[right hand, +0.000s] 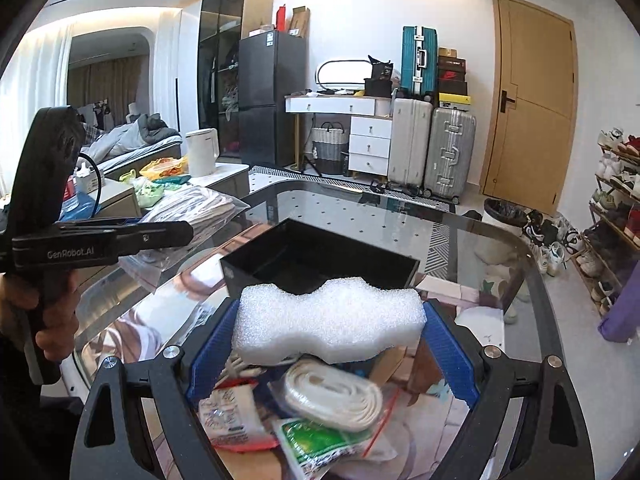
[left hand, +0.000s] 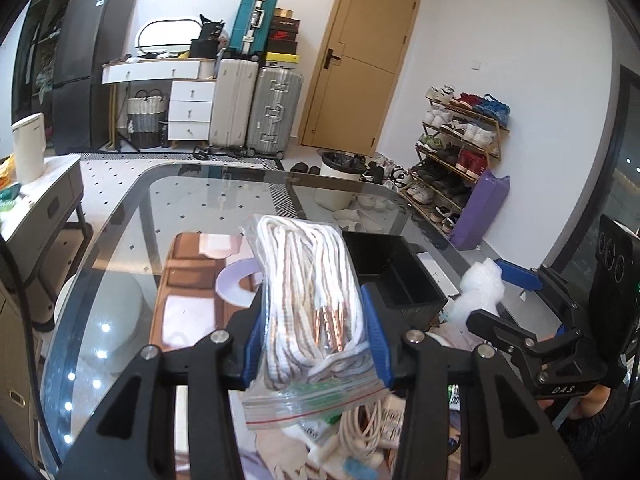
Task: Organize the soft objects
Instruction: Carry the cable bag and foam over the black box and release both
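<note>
My left gripper (left hand: pixel 316 340) is shut on a clear zip bag of white shoelaces (left hand: pixel 310 304), held up above the glass table (left hand: pixel 120 264). In the right wrist view my right gripper (right hand: pixel 330 334) is shut on a white foam block (right hand: pixel 328 320), its blue pads (right hand: pixel 450 352) pressing both ends. A black bin (right hand: pixel 320 264) sits on the table just beyond the foam and appears in the left wrist view as the black bin (left hand: pixel 394 276). Beneath the grippers lies a pile of soft items: a rolled white strap in a bag (right hand: pixel 334 394) and cords (left hand: pixel 360 432).
The right gripper with its foam (left hand: pixel 480 292) shows at the right of the left wrist view. A hand holds the left gripper body (right hand: pixel 80 240) at the left of the right wrist view. Bagged cloth (right hand: pixel 192 208) lies on the table's far left. Suitcases (left hand: pixel 256 108) and a shoe rack (left hand: pixel 456 148) stand beyond.
</note>
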Demonstrator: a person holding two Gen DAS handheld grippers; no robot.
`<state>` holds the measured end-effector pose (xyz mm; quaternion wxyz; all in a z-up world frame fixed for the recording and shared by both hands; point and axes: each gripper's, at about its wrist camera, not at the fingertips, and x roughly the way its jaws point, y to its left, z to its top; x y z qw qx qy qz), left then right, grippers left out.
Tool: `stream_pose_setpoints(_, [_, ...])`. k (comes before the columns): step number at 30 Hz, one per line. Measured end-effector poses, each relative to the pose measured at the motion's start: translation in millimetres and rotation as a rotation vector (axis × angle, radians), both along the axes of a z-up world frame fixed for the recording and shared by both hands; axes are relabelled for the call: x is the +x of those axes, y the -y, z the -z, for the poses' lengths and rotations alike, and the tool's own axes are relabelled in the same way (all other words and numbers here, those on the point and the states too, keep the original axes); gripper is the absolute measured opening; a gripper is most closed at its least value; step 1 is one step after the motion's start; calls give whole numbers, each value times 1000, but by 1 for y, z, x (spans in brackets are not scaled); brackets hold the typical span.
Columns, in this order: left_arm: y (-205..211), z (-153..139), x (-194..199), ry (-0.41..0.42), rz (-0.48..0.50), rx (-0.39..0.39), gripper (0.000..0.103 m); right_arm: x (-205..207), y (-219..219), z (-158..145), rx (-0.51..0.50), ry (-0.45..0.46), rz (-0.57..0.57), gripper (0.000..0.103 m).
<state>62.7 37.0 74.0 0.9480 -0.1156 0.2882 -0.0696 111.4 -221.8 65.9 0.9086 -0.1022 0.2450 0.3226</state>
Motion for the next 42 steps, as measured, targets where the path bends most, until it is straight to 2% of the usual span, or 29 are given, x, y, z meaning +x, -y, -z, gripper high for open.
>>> stream_pose_setpoints(15, [23,-4,66,-21,76,17,43,43,-6,-3,-7,-12,34,91])
stream_pose_setpoints(22, [24,10,94,-67,88,18,43,54,-13,4,-33,-23,20,91])
stream_pose_setpoints(33, [30,42,112,-153,86,32,43,76,-32,13,-86,-36,-9,91])
stream_pose_setpoints(42, [36,44,101,-169,75,65,43,87,-36,21,-88,-64,-40,91])
